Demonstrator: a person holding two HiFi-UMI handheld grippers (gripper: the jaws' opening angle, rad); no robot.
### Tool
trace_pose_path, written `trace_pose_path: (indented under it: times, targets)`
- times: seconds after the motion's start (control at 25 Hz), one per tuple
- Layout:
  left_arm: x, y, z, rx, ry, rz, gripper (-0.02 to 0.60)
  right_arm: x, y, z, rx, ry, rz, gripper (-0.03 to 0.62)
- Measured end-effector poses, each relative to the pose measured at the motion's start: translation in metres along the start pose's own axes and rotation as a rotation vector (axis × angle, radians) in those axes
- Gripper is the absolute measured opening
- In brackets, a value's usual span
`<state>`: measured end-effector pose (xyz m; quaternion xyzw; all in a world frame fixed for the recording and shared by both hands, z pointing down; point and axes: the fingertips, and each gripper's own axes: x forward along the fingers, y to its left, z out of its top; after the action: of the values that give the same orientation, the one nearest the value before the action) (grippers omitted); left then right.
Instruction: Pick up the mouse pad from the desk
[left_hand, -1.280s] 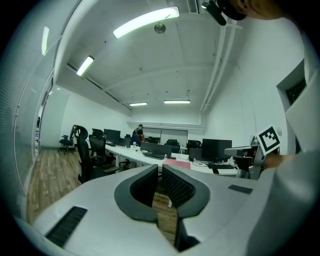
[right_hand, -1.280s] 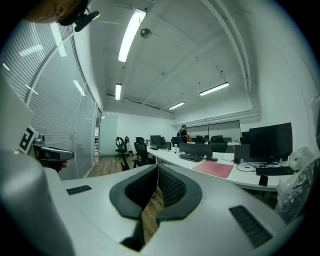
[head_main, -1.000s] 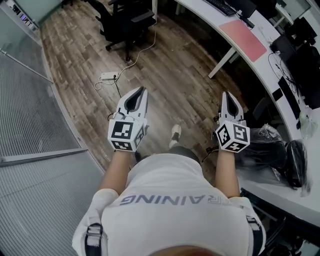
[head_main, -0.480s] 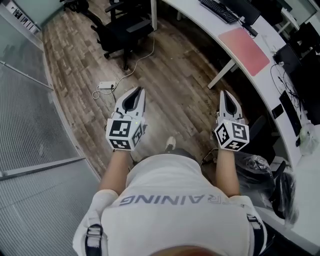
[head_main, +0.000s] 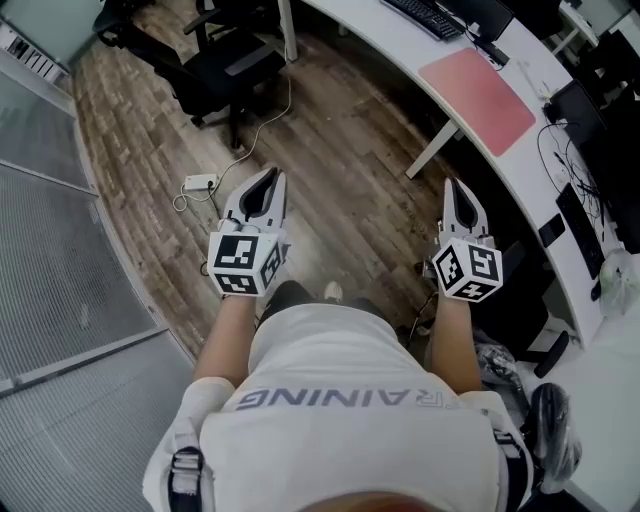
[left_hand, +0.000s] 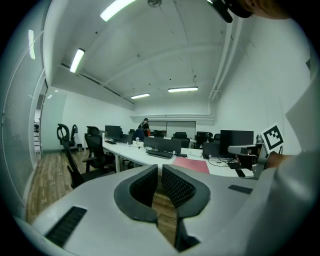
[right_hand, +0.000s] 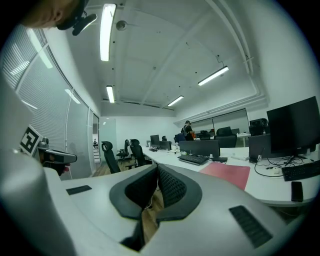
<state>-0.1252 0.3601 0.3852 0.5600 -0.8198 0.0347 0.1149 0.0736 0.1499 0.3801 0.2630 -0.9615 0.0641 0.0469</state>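
The floor (head_main: 340, 140) was wood plank, worn and matt. The counter (head_main: 410, 40) had a smooth white top with a faint sheen, and the mouse pad (head_main: 477, 87) on it looked matt pink. The left gripper (head_main: 266, 180) and right gripper (head_main: 456, 188) had matt white plastic shells. Their black pads (left_hand: 178, 188) were finely dimpled, like rubber.

I'm moving forward across the brown wood-plank floor (head_main: 340, 170). The white power strip (head_main: 200, 183) with its cable has slid down the head view toward me, and the black wheeled office chair (head_main: 215, 70) has come further into frame at the top. The pink rectangular mouse pad (head_main: 476, 86) on the curved white desk (head_main: 400, 42) looks bigger and nearer now. The dark bag (head_main: 553, 440) has dropped to the bottom right corner.
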Motion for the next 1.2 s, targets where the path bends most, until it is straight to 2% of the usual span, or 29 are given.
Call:
trace_pose_path:
  times: [0.48, 0.84, 1.2]
  targets:
    - [0.141, -0.010, 0.010, 0.017, 0.031, -0.180, 0.039, 0.048, -0.090, -0.009, 0.035, 0.028, -0.222, 0.025]
    - [0.259, 0.047, 0.044, 0.010, 0.035, -0.268, 0.040, 0.148, -0.098, 0.021, 0.002, 0.031, -0.311, 0.025]
    - [0.349, 0.080, 0.059, 0.024, 0.040, -0.354, 0.040, 0.221, -0.111, 0.018, 0.011, 0.042, -0.390, 0.025]
